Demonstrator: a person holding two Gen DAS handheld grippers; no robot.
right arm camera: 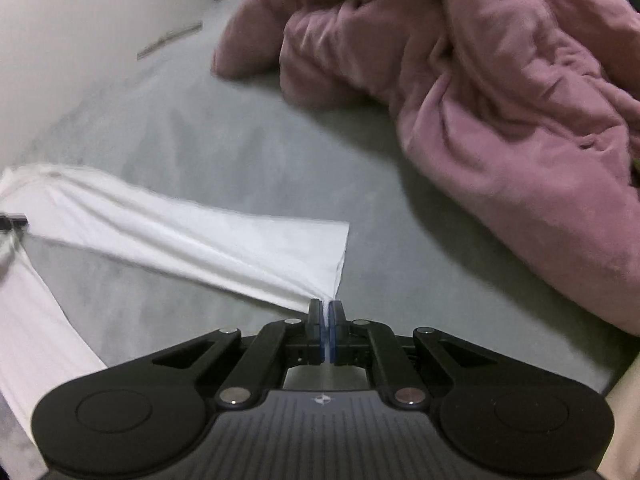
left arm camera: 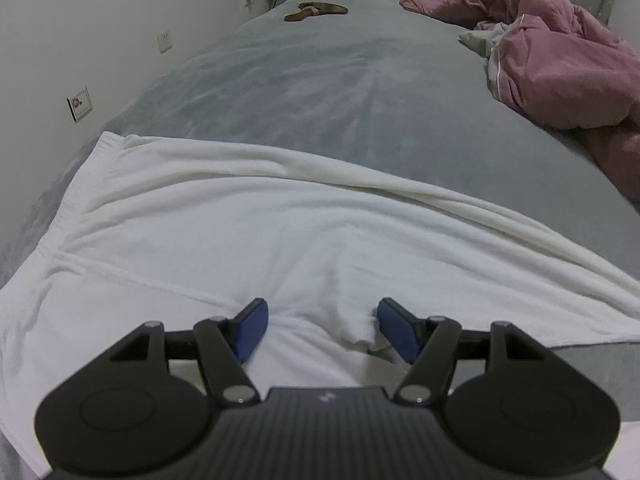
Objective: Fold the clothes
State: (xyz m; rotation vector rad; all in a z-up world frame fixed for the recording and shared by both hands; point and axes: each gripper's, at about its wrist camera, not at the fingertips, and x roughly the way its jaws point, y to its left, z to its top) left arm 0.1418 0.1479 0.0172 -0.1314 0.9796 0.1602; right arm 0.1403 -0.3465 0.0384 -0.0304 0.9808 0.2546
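- On the bed, near its front edge, white trousers lie spread, the elastic waistband toward the wall-side edge and the legs running away to the right.
- Left tool stands with its fingers apart over the trousers' near edge, around a small pucker of cloth but not pinching it.
- Right tool is pressed together on the corner of one trouser leg's hem, and the leg pulls taut from that pinch back toward the waist.
- Long axis runs left to right along the bed's front edge, with the left tool at the waist half and the right tool at the leg end; I judge any fold turns on carrying that hem along this axis toward the waist.
- Right view alone shows the two legs splayed apart, bare bed between them, and the clamped hem.
- Left view alone shows the waistband, a brown object at the far end, and the full reach of the pink quilt, which lies well apart from the trousers.
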